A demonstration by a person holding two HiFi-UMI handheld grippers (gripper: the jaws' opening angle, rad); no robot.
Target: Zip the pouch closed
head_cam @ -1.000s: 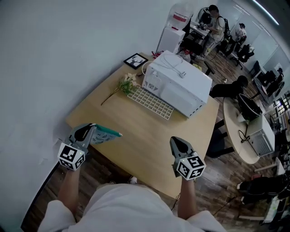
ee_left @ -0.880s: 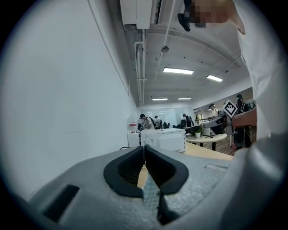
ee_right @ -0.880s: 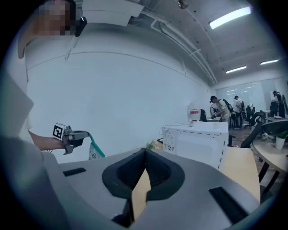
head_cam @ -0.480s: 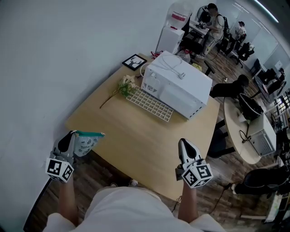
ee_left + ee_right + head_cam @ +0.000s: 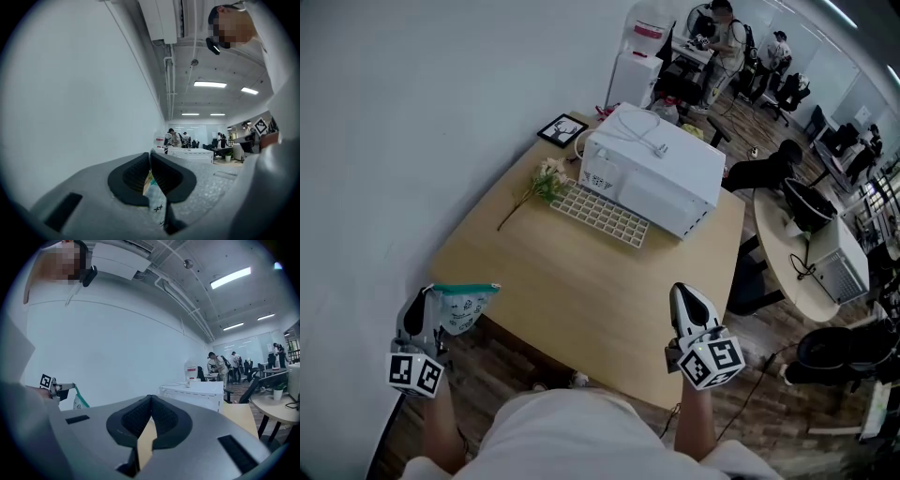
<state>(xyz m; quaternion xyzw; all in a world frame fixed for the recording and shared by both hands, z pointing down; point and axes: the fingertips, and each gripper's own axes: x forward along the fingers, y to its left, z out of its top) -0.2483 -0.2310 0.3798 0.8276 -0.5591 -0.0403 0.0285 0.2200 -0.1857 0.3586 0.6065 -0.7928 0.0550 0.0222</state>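
**Pouch in your left gripper, right gripper empty**

In the head view, your left gripper [image 5: 424,305] is in the lower left of the frame, and its jaws are clenched on the pouch [image 5: 461,306]. The pouch is white with a teal top band and sticks out from the jaws toward the right. It hangs in the air just at the lower-left edge of the table [image 5: 581,281], mostly over the wooden floor [image 5: 502,352]. In the left gripper view, the two dark pads of the left gripper [image 5: 150,165] press together on the pouch's fabric [image 5: 154,199], which runs down between them. Whether the zipper is closed, I cannot tell.

Your right gripper [image 5: 685,298] is in the lower right of the head view, above the near edge of the table. In the right gripper view, its jaws [image 5: 150,401] are closed on nothing. At the left of that view you can see the pouch [image 5: 78,401], well apart from these jaws.

In the upper part of the table stand a white box [image 5: 652,169], a keyboard [image 5: 598,216], a flower [image 5: 539,183] and a picture frame [image 5: 561,129].
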